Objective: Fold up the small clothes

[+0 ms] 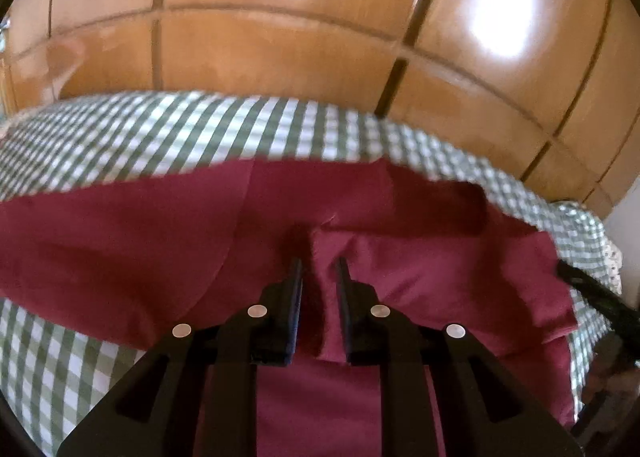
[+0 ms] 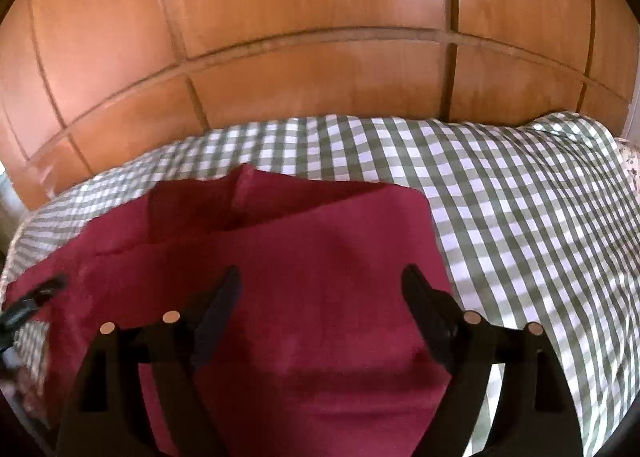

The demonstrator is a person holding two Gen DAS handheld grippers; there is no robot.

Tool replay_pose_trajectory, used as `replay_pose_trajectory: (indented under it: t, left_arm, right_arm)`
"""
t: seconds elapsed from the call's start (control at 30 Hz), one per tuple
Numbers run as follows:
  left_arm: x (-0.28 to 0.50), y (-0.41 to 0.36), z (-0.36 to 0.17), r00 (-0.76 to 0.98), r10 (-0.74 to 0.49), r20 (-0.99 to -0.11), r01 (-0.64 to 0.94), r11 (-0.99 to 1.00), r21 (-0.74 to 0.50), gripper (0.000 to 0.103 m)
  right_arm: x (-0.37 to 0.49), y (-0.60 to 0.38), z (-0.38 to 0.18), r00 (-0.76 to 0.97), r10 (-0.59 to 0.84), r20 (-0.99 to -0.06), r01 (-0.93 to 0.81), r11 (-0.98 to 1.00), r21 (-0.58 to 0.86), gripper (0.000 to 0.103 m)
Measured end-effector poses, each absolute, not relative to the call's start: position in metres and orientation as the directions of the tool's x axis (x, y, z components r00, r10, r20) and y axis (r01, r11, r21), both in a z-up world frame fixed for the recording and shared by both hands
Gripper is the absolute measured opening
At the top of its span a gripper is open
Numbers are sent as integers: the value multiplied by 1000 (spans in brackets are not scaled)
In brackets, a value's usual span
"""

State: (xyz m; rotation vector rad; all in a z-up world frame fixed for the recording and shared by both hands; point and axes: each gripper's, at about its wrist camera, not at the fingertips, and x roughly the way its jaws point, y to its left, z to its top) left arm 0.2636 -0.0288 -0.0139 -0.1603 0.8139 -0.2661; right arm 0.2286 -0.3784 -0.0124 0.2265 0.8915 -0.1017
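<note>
Left tool (image 1: 319,269) pinches fold of maroon cloth (image 1: 120,241); right tool (image 2: 322,281) spread wide above cloth, on checked sheet (image 2: 520,217).

No legible txt, labels or nos. (both views blurry)

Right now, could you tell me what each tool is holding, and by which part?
Left tool: a raised fold of the maroon cloth garment sits between it; grip uncertain. Right tool: nothing.
</note>
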Motion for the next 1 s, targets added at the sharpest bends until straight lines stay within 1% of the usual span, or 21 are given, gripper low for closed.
replay_pose_trajectory:
  t: [0.13,0.2,0.27,0.3,0.4,0.53,0.57,0.6,0.63,0.7,0.77,0.87,0.93,1.0]
  left_arm:
    - [274,-50,-23,615,-304,-727,230,952,-204,15]
    - [287,-57,-38,584,-274,-764,216,960,-180,15]
    - [300,-62,-59,541,-243,-805,201,967,-156,15]
    - [300,-65,-63,569,-234,-789,209,968,-137,15]
    - [292,-68,-64,594,-205,-778,217,972,-90,15]
    - [279,-49,-58,576,-225,-786,161,974,-161,16]
    - [274,-43,-57,576,-219,-787,142,976,-168,23]
    - [267,-34,-56,578,-198,-792,103,980,-169,45]
    - [260,-25,-55,587,-190,-787,76,981,-180,57]
    - [241,-3,-55,617,-189,-764,34,976,-214,58]
    - [228,13,-58,620,-180,-763,7,974,-225,58]
    - [209,38,-54,634,-163,-756,-50,967,-250,58]
    - [198,58,-52,641,-154,-752,-88,958,-272,58]
    - [187,80,-49,651,-148,-745,-128,946,-299,58]
  right_arm:
    - [244,-379,-45,572,-38,-819,220,969,109,82]
    - [246,-377,-60,575,-56,-816,220,972,88,87]
    - [245,-377,-66,594,-66,-802,223,971,85,89]
    - [246,-377,-66,594,-70,-801,224,971,81,89]
    - [248,-376,-66,595,-76,-800,224,972,74,91]
    - [249,-374,-64,592,-79,-802,226,972,71,91]
    - [247,-374,-62,591,-84,-802,228,971,67,92]
    - [245,-372,-58,590,-87,-803,229,971,63,96]
    - [239,-371,-50,594,-85,-800,231,971,68,97]
    - [226,-369,-36,626,-64,-777,233,966,108,99]
    - [208,-362,-21,649,-45,-759,232,962,142,100]
    - [180,-342,-10,654,9,-756,199,963,183,100]
    - [164,-326,-10,641,32,-767,170,968,183,100]
    - [148,-305,-15,628,35,-778,130,980,149,100]
